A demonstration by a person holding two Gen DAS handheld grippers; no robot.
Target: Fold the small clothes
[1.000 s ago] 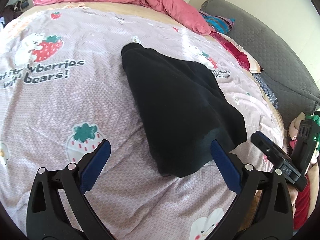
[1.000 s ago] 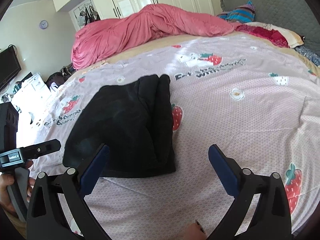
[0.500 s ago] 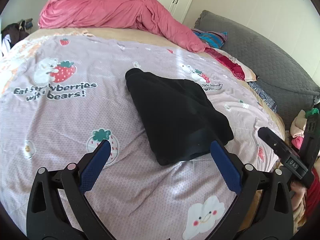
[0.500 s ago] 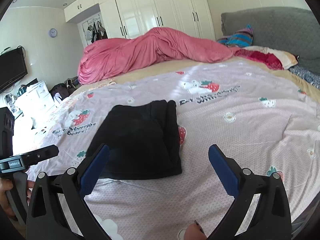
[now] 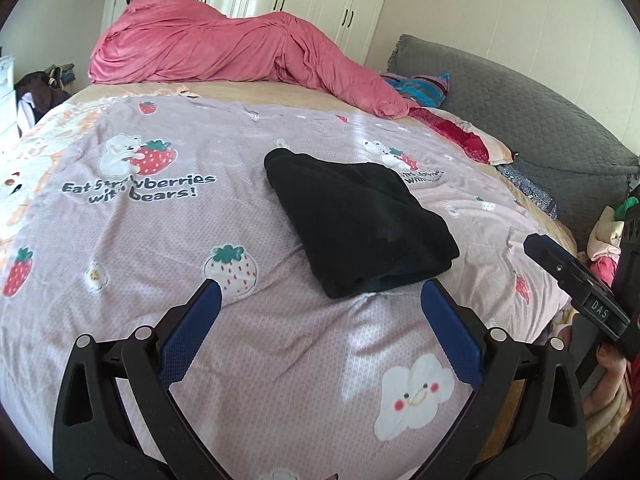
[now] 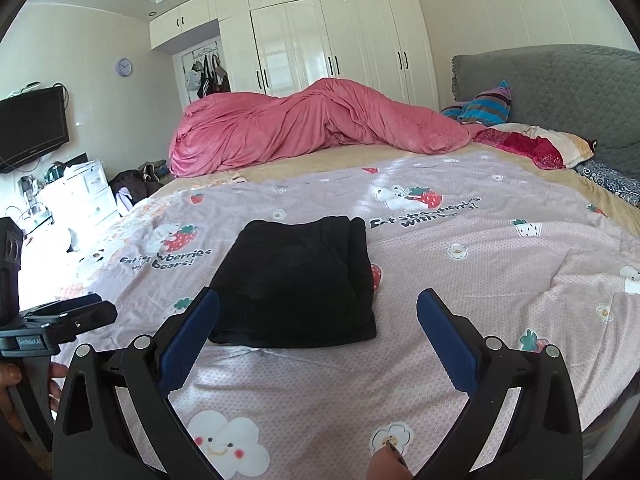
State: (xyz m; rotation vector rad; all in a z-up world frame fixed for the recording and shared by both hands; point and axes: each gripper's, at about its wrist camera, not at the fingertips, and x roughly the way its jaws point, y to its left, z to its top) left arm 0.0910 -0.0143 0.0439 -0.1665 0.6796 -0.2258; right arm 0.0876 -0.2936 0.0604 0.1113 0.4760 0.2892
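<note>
While folded black knit garment (image 5: 356,224) (image 6: 298,280) lies on pink strawberry-print bedsheet (image 5: 168,240) (image 6: 460,280), left gripper (image 5: 318,328), right gripper (image 6: 318,328) both spread wide, empty.

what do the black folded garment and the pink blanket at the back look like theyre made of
Black folded garment: probably a thick knit or fleece, matte; it reflects no light, its folded edges are rounded and bulky, and its surface looks faintly nubby. Pink blanket: likely a soft plush or velvety fabric with a slight sheen; it lies in deep, smooth folds with lighter highlights along the ridges. Neither weave is sharp enough to be sure.
</note>
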